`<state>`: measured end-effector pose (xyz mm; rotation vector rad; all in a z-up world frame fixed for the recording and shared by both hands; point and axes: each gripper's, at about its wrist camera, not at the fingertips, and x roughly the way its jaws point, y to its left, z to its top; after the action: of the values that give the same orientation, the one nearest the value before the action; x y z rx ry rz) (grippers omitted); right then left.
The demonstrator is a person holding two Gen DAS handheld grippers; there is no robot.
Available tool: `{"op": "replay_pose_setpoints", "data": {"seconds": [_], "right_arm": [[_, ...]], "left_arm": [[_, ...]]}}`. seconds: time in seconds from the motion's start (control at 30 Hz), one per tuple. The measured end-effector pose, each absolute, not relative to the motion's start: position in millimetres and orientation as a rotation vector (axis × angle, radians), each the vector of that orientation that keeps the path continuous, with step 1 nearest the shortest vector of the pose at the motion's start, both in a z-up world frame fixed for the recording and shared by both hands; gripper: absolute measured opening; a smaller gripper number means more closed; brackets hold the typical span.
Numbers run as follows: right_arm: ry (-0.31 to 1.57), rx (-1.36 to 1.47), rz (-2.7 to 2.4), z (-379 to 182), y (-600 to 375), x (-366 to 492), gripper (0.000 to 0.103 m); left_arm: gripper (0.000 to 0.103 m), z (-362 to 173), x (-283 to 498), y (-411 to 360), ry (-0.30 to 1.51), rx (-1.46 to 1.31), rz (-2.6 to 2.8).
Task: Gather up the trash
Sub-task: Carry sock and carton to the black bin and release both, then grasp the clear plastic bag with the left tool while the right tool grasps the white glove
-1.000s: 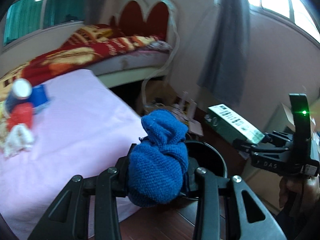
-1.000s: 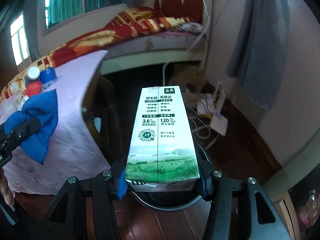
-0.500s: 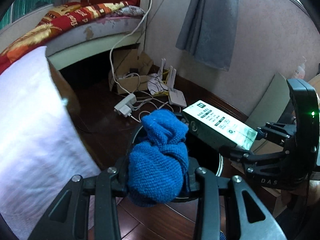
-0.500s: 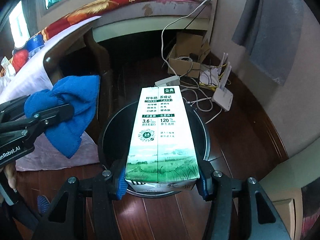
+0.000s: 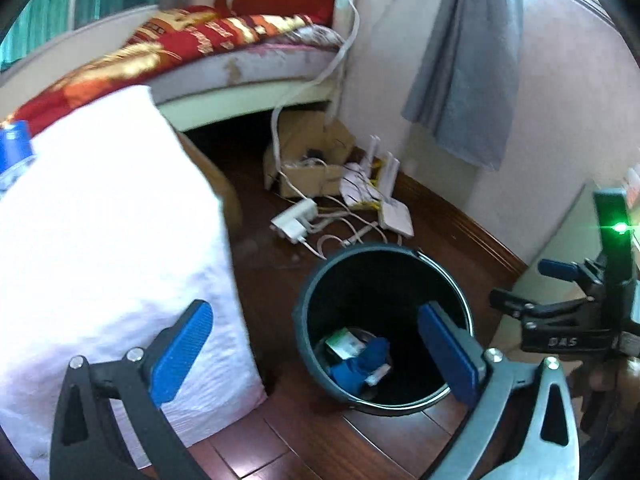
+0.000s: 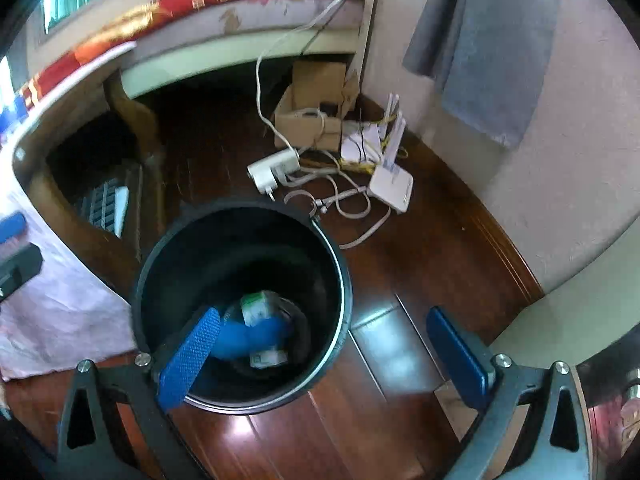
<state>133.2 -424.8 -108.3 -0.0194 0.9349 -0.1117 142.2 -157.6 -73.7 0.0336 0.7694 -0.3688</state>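
Beyond the fingertips, a cardboard box [image 6: 316, 116], white router [image 6: 391, 190] and power adapter [image 6: 272, 170] lie on the wooden floor [image 6: 432, 256].

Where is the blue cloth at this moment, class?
In both wrist views the blue cloth lies at the bottom of the black bin on the wooden floor, touching the milk carton.
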Motion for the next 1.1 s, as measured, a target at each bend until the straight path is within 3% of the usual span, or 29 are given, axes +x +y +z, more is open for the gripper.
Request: {"op": "replay_pose_setpoints", "data": {"seconds": [0.57, 1.1], "right_arm": [[0.735, -0.009, 0.046, -36, -340, 132, 0.103], [0.649, -0.153, 0.377, -3, -149, 155, 0.103]], "left_arm": [[0.103, -26, 125, -69, 0.633, -0.009, -0.168], [0.103, -19, 88, 79, 0.594, -0.080, 0.124]]}}
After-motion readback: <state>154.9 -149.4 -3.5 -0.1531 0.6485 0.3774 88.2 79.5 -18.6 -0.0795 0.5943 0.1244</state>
